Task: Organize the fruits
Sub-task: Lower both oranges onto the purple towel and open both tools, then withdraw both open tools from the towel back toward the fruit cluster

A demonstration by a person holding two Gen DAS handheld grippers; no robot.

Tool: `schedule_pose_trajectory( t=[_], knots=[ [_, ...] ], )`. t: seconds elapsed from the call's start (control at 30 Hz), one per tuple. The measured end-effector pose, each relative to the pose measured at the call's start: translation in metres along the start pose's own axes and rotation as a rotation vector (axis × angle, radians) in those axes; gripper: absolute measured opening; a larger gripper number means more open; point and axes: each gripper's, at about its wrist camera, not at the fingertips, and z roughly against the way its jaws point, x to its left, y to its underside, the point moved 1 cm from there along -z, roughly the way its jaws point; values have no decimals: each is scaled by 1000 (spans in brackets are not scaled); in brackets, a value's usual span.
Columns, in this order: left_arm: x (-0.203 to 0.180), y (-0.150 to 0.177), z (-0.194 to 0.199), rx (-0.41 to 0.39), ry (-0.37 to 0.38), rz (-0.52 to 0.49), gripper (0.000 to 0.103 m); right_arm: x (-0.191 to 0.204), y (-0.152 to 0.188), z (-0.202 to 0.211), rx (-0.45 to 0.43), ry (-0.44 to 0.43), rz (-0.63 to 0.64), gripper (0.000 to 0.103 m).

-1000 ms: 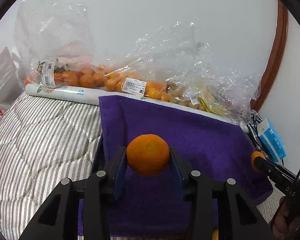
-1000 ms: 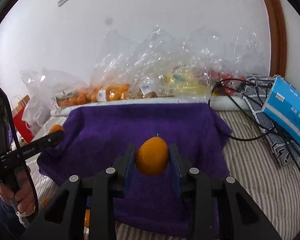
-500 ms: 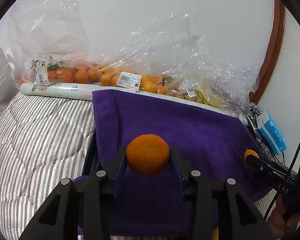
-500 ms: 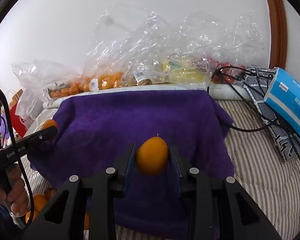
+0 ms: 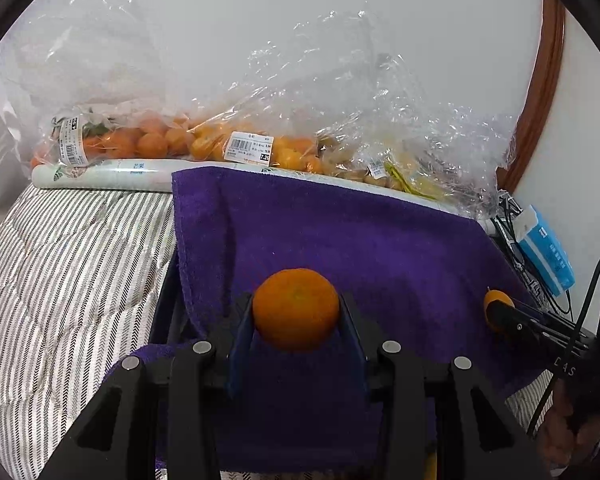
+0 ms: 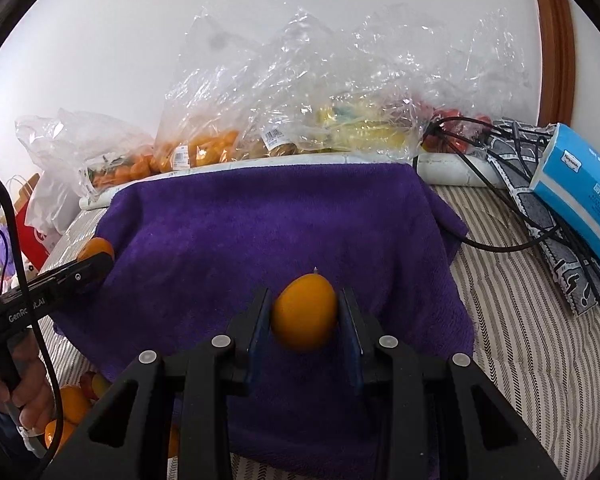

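Note:
My left gripper (image 5: 296, 312) is shut on a round orange mandarin (image 5: 296, 308), held above the near part of a purple towel (image 5: 340, 236). My right gripper (image 6: 304, 312) is shut on a smooth oval orange-yellow fruit (image 6: 304, 310), above the same towel (image 6: 268, 232). Each gripper shows in the other's view: the right one (image 5: 500, 312) at the towel's right edge, the left one (image 6: 96, 258) at its left edge. Several loose orange fruits (image 6: 70, 404) lie low at the left.
Clear plastic bags of oranges (image 5: 148, 140) and yellow fruit (image 6: 352, 128) line the wall behind the towel. A white roll (image 5: 104, 174) lies before them. A blue tissue box (image 6: 580, 184) and black cables (image 6: 496, 240) lie right, on striped bedding (image 5: 60, 264).
Both grippers have moved forward over the towel with their fruit still held. The bags at the wall look nearer in both views.

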Motion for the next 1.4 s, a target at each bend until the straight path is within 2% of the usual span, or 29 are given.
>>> schedule_pose_trajectory(
  t=[0.43, 0.5, 0.6, 0.73, 0.87, 1.2, 1.3, 1.4],
  knots=[
    [-4, 3, -4, 26, 5, -21, 40, -1, -1, 1, -7, -2, 4, 35],
    [-5, 3, -4, 23, 6, -22, 40, -1, 0, 2, -14, 2, 1, 43],
    [-6, 2, 0, 5, 12, -27, 41, -2, -1, 6, -29, -3, -3, 46],
    [-10, 2, 10, -38, 34, -43, 57, 1, -1, 12, -54, 13, 14, 47],
    [-16, 1, 18, -65, 33, -62, 62, 5, -1, 17, -81, 30, 28, 49],
    [-24, 2, 30, -155, -35, -81, 62, 8, -3, 36, -176, 59, 62, 50],
    [-27, 2, 34, -171, -45, -85, 62, 5, -6, 47, -214, 50, 31, 50],
    [-27, 1, 38, -169, -37, -80, 62, 3, -12, 58, -211, 30, -11, 50]
  ],
)
